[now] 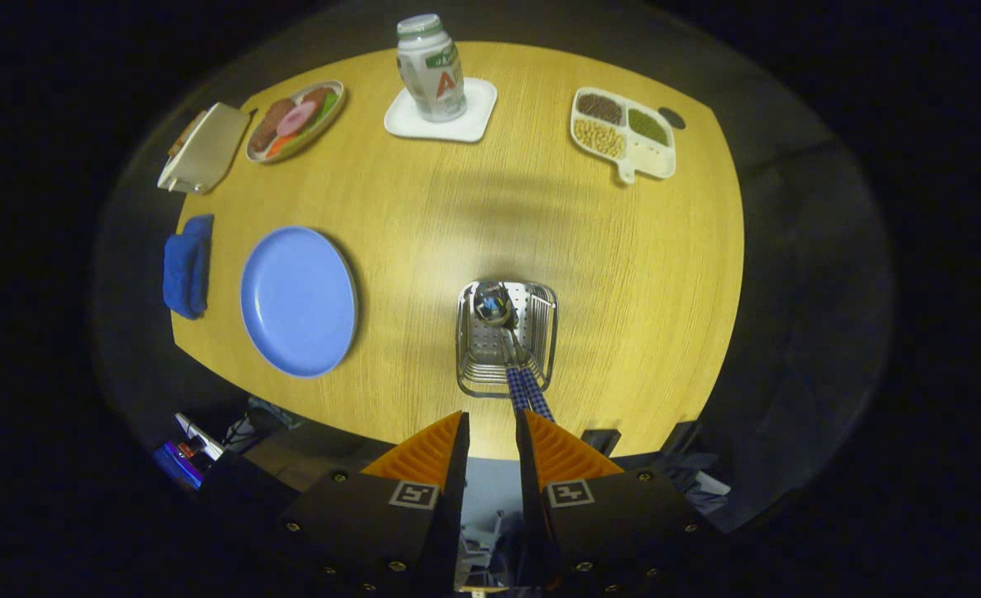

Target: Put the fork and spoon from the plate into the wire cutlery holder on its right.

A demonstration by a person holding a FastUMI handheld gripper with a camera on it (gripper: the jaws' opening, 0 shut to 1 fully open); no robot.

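Observation:
The wire cutlery holder [507, 339] stands on the wooden table just beyond my fingertips. Inside it lies a spoon [491, 304], its shiny bowl down at the far side of the holder. Two blue checkered handles [528, 393] lean out over the holder's near rim and end right by my right fingertip [527, 418]; I cannot tell which one is the fork's. The blue plate [297, 301] sits bare to the left of the holder. My gripper [492, 415] hovers high above the table's near edge, open by a narrow gap with nothing between the fingers.
A folded blue cloth [187, 266] lies left of the plate. Along the far side are a beige box [204, 148], an oval dish of food [295, 120], a bottle [430, 68] on a white coaster [473, 116] and a divided tray of beans [623, 133].

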